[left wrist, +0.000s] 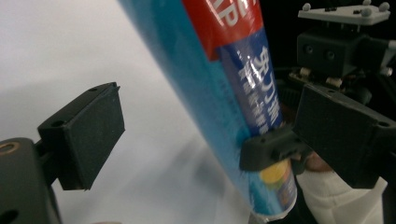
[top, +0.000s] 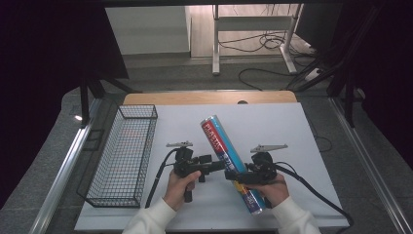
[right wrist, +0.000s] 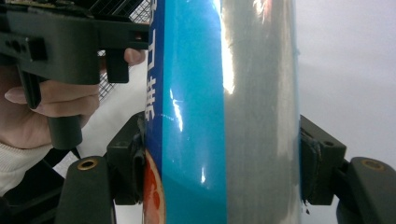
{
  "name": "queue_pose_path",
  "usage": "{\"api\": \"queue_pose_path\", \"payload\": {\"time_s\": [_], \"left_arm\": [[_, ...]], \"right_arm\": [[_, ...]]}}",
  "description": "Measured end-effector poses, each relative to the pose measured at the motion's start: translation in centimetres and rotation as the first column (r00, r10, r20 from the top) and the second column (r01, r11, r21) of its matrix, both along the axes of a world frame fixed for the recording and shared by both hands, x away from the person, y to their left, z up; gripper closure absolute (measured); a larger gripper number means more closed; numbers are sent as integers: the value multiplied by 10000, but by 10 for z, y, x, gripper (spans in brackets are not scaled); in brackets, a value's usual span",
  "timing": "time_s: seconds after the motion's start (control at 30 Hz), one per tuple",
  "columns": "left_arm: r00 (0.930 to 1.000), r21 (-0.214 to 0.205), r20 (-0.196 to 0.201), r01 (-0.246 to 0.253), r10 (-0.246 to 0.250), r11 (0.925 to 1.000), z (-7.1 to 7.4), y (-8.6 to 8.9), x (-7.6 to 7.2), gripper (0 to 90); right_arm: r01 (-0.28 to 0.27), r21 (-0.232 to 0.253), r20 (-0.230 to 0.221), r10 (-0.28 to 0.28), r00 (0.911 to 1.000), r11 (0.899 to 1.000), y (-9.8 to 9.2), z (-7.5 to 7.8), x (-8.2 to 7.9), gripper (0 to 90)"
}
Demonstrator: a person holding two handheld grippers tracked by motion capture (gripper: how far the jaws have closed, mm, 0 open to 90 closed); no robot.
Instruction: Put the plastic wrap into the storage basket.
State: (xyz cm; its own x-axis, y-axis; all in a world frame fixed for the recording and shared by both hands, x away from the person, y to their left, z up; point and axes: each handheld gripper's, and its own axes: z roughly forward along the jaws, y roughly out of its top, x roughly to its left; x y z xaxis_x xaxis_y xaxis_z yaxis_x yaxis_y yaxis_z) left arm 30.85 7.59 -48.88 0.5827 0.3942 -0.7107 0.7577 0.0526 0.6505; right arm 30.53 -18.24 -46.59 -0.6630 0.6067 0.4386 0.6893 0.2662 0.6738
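1. A person at a white table (top: pixel 292 122) holds a two-jaw gripper in each hand. The right gripper (top: pixel 239 176) has its jaws clamped on the lower part of a long blue wrap box (top: pixel 230 158) with a red label. The box slants up and away over the table, its far end raised.

2. The left gripper (top: pixel 221 165) has its jaws spread wide and grips nothing. It sits just beside the box's left side, level with the right gripper.

3. Risk, as a judgement: the box is long and held near one end only, so the raised far end could swing or sag and twist in the pads.

4. Risk: the glossy wrapping looks slippery. If the right grip loosens before the left jaws close, the box could slide down onto the table.

5. Risk: the left jaws close beside the other gripper and might strike it rather than the box.

6. The high view alone shows a wire basket (top: pixel 124 156) at the left of the table, well apart from the box.

7. The right gripper view shows both pads pressed against the box's sides (right wrist: pixel 224 116), a detail too small to see from above.

8. The left gripper view shows one open pad (left wrist: pixel 86 133) standing clear of the box (left wrist: pixel 219 93), with white table between them.
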Motion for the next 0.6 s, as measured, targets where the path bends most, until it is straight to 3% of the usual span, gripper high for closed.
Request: {"api": "queue_pose_path", "payload": {"time_s": [0.1, 0.27, 0.47, 0.6], "left_arm": [[9998, -390, -205, 57, -65, 9992, -2, -4, 4, 95], [9992, -705, -378, 73, -100, 9975, -7, -7, 10, 119], [9983, -926, -561, 115, -168, 9956, -9, -9, 12, 228], [9946, -1366, -1006, 110, -249, 9906, -11, -3, 15, 266]], "right_arm": [[-96, 158, 19, 96, 10000, 9998, 7, -1, 0, 324], [-281, 314, 70, 279, 9996, 9991, 14, -3, -1, 324], [-446, 321, 175, 440, 9989, 9985, 25, -5, -3, 324], [-438, 351, 200, 431, 9989, 9984, 27, -5, -3, 323]]}}
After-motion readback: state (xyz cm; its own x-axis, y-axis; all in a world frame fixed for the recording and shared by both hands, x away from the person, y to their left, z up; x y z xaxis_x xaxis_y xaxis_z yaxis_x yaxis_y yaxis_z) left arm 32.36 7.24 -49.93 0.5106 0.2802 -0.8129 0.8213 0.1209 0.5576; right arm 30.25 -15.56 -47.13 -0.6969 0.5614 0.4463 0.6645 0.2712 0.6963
